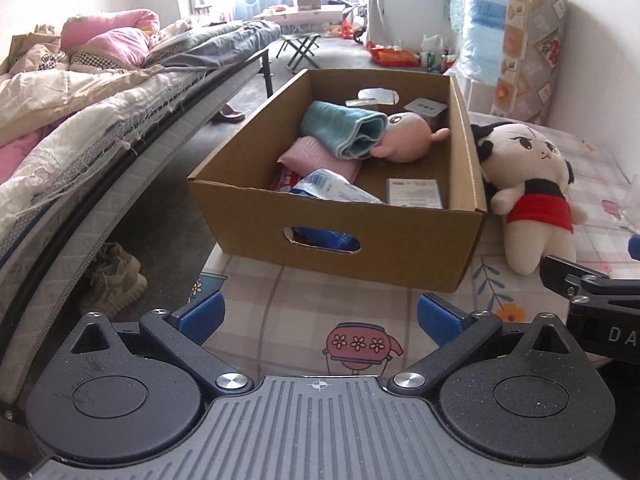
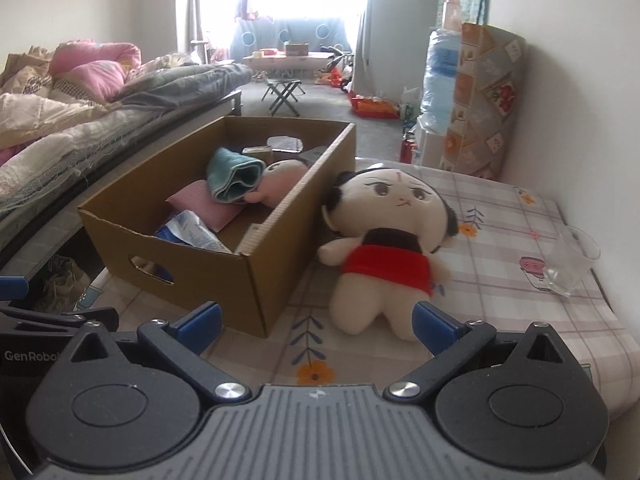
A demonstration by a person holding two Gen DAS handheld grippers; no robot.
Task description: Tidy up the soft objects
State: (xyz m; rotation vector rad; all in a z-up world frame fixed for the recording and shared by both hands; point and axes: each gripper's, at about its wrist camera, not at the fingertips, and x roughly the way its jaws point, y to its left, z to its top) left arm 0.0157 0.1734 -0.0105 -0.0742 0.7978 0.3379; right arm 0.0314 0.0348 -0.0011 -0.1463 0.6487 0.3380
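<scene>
A cardboard box (image 1: 360, 248) (image 2: 192, 264) stands on the patterned tablecloth. Inside lie a rolled teal towel (image 1: 344, 130) (image 2: 234, 178), a pink plush toy (image 1: 408, 138) (image 2: 280, 180), a pink cloth (image 1: 316, 158) (image 2: 204, 204) and a plastic packet (image 1: 340, 190) (image 2: 192, 234). A cream doll in a red top (image 1: 528, 188) (image 2: 392, 248) lies on the table against the box's right side. My left gripper (image 1: 320, 318) is open, in front of the box, with nothing between its fingers. My right gripper (image 2: 316, 320) is open just short of the doll's legs.
A clear plastic cup (image 2: 572, 260) sits near the table's right edge. A bed with heaped bedding (image 1: 80, 92) runs along the left, shoes (image 1: 114, 278) under it. A rolled mattress (image 2: 480, 96) leans on the right wall beyond the table.
</scene>
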